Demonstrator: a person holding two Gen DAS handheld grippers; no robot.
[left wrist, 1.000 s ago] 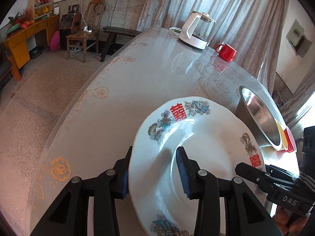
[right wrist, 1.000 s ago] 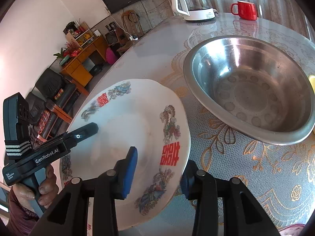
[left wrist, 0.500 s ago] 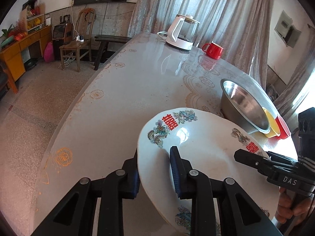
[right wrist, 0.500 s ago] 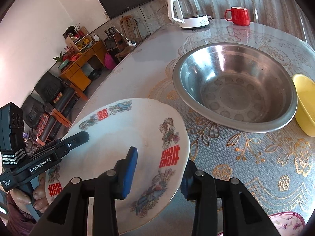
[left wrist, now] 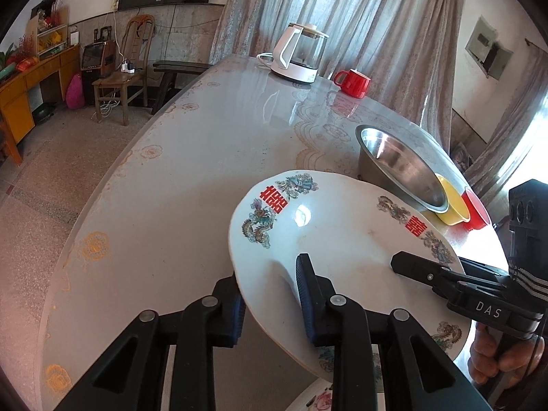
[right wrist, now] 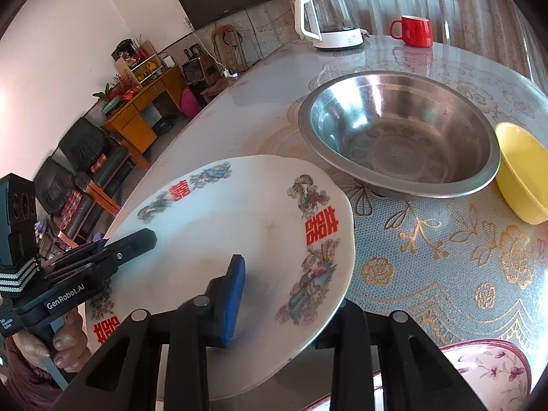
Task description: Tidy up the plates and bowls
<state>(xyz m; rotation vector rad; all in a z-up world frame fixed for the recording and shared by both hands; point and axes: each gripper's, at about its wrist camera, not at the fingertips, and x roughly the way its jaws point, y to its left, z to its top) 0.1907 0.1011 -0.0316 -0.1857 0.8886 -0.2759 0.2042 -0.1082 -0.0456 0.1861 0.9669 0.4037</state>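
Plate [left wrist: 342, 239] is glazed, stiff, slippery, breakable. The left gripper [left wrist: 270, 294] pinches its rim at 8 o'clock and the right gripper [right wrist: 291, 294] at 4; I'd keep both rim holds.

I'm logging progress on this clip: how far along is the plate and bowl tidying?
Done: nothing visibly stacked. In hand: both the left gripper and right gripper grip the dragon plate, lifted and tilted. Left: steel bowl, yellow bowl, red bowl and a floral plate await.
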